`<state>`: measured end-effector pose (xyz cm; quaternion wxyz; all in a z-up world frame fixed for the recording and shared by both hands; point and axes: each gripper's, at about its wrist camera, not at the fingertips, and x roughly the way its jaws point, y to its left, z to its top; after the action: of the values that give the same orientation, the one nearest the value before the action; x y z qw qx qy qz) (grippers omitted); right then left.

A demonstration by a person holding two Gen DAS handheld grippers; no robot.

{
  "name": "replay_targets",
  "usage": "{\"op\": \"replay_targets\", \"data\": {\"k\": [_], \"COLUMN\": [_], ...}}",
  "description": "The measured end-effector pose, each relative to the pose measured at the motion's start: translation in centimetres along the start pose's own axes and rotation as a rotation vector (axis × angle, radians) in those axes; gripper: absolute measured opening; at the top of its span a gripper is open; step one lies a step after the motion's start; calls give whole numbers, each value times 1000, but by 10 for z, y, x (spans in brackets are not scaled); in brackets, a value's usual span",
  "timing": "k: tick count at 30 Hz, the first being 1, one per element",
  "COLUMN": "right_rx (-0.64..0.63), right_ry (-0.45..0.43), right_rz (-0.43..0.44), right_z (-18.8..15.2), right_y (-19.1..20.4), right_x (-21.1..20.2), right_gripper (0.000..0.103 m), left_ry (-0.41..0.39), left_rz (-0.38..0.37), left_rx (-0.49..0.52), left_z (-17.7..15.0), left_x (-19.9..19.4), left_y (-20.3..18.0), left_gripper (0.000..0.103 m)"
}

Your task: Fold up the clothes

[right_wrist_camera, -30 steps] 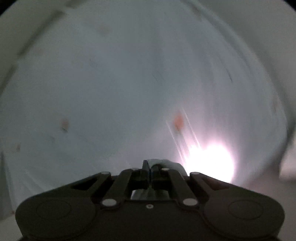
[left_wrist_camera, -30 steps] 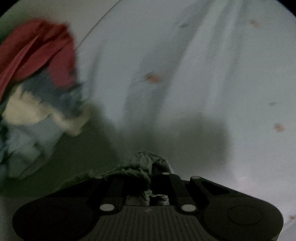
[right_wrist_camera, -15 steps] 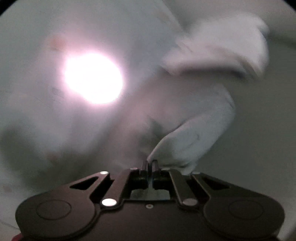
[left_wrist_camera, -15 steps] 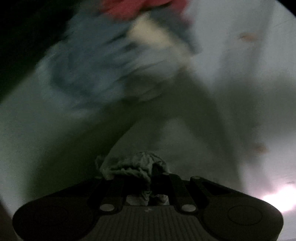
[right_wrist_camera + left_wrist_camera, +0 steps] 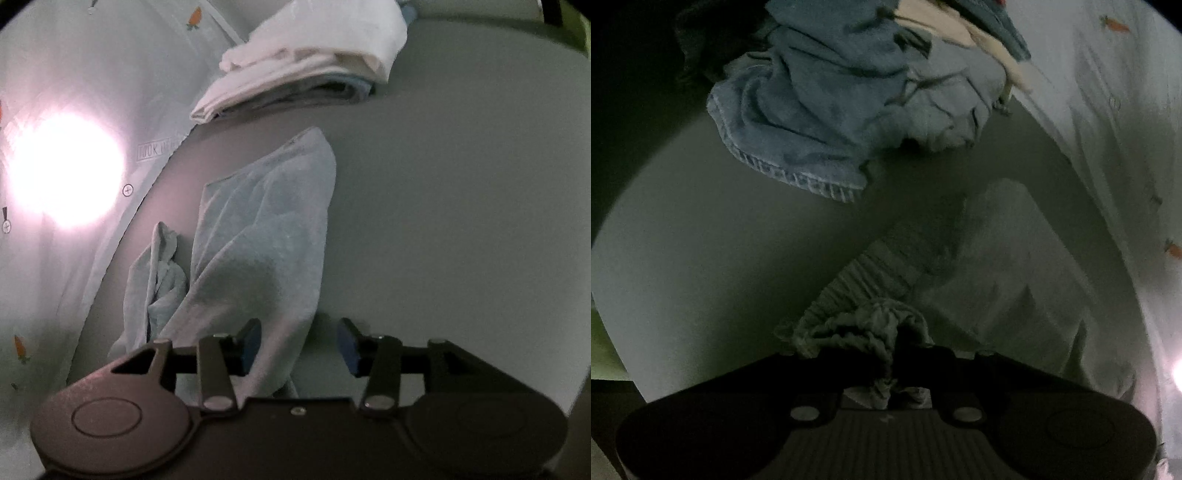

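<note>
A pale grey-blue garment (image 5: 255, 236) lies in a rumpled strip on the grey table, its near end between my right gripper's (image 5: 299, 347) open fingers, the blue pads (image 5: 251, 341) apart and not clamping it. In the left wrist view my left gripper (image 5: 897, 354) is shut on the bunched, ribbed elastic edge of the same pale garment (image 5: 886, 273), which stretches away to the upper right. The left fingertips are hidden by the gathered cloth.
A heap of unfolded clothes with a blue towel (image 5: 798, 122) lies beyond the left gripper. A stack of folded white and blue clothes (image 5: 306, 62) sits far ahead of the right gripper. A white carrot-print sheet (image 5: 74, 74) and a bright light glare border the grey table (image 5: 461, 206).
My right gripper was shut on the pale garment and has opened, leaving it on the table. Both grippers swung round; the left still grips the ribbed edge.
</note>
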<state>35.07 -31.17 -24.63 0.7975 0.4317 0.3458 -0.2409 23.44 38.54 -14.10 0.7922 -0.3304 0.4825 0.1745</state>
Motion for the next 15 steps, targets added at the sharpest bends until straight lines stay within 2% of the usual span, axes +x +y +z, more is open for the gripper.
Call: {"op": "replay_targets", "data": {"k": [5,6,7,8,10,15], "right_rx": [-12,-35,-61,-78,-71,-98], "right_ry": [20,8,3,15,-17,-216], "right_rz": [16,0,-5,4,39,107], "right_z": [-3,-5,-6,-5,-2,26], "right_y": [8,11,14,16,19,42], "right_x": [16,17,17,18,10,-49], "right_gripper": [44,37,16,4,1,1], "left_ry": [-1,-2,-5,-12,-37,-97], "left_rz": [5,3,0,-3,-9,-56], "left_rx": [-35,-53,-69,-80,-95,-128], "left_z": [1,1,1,0,0,7], "left_x": [-1,-1,-2,-2,-6,-24], "left_y": [3,4,6,7,8,5], "left_gripper": [13,13,13,11,11,9]}}
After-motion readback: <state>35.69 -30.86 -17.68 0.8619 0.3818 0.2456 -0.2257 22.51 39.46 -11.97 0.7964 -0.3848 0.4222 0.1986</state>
